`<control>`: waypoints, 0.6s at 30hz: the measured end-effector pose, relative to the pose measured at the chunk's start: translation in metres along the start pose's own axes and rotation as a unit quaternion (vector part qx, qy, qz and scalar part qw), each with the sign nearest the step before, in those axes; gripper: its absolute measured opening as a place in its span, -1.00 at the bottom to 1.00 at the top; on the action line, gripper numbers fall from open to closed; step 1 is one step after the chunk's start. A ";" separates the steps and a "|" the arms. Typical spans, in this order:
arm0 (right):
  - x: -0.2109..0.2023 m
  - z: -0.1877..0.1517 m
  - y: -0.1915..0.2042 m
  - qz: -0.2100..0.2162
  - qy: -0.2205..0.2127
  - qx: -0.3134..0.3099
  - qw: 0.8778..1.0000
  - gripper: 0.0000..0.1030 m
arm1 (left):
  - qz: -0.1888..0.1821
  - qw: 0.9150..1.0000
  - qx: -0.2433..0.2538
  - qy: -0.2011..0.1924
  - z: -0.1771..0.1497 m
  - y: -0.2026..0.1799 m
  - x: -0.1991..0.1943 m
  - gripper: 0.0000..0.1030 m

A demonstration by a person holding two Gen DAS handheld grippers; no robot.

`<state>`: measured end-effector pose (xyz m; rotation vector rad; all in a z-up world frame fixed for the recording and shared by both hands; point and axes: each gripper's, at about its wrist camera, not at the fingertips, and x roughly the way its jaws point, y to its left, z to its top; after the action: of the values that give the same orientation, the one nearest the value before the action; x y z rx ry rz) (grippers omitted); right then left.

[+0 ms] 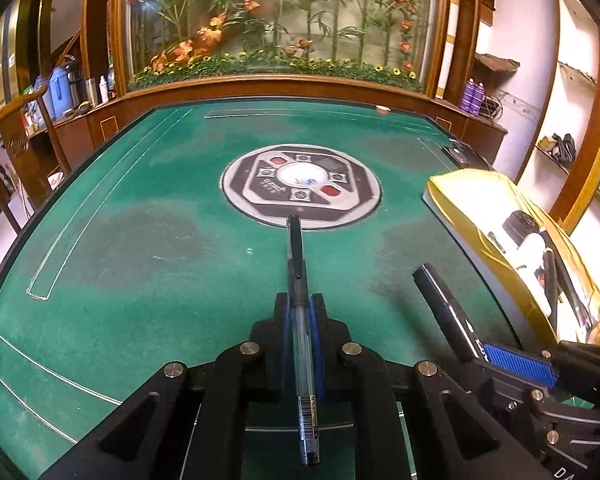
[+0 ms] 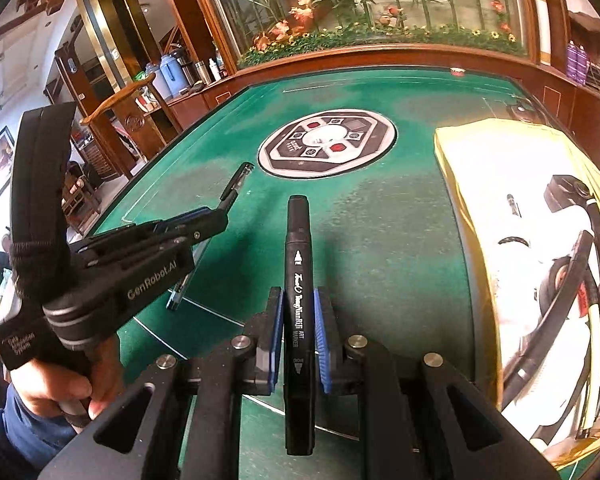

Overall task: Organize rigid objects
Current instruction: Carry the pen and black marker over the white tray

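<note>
Above the green felt table [image 1: 140, 240], the left tongs [image 1: 302, 312] clamped a clear ballpoint pen [image 1: 300, 280] and the right tongs [image 2: 298, 320] clamped a black art marker [image 2: 298, 280], beside the gold-edged box [image 2: 472, 184] along the right edge.

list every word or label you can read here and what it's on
"GenRobot.AI": side of the left claw body.
"ART MARKER": black marker held in the right claw; its script brand name is unclear.
Barcode sticker on the ballpoint pen: too small.
Wrist strap print and table centre panel: blurred.
</note>
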<state>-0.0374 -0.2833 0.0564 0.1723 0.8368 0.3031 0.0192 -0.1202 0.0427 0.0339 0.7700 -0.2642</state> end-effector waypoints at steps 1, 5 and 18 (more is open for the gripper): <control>-0.001 0.000 -0.001 0.001 -0.001 0.001 1.000 -0.72 | 0.000 1.000 0.003 0.000 -0.001 -0.003 0.000 -0.82; -0.005 -0.002 -0.007 0.002 -0.004 0.007 1.000 -0.72 | 0.004 1.000 0.018 -0.002 -0.002 -0.015 -0.002 -0.82; -0.016 -0.006 -0.027 0.007 -0.018 0.030 0.999 -0.72 | 0.011 0.999 0.052 -0.003 -0.002 -0.044 -0.006 -0.82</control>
<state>-0.0466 -0.3140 0.0571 0.2388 0.8102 0.2885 0.0023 -0.1614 0.0482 0.1385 0.7484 -0.2836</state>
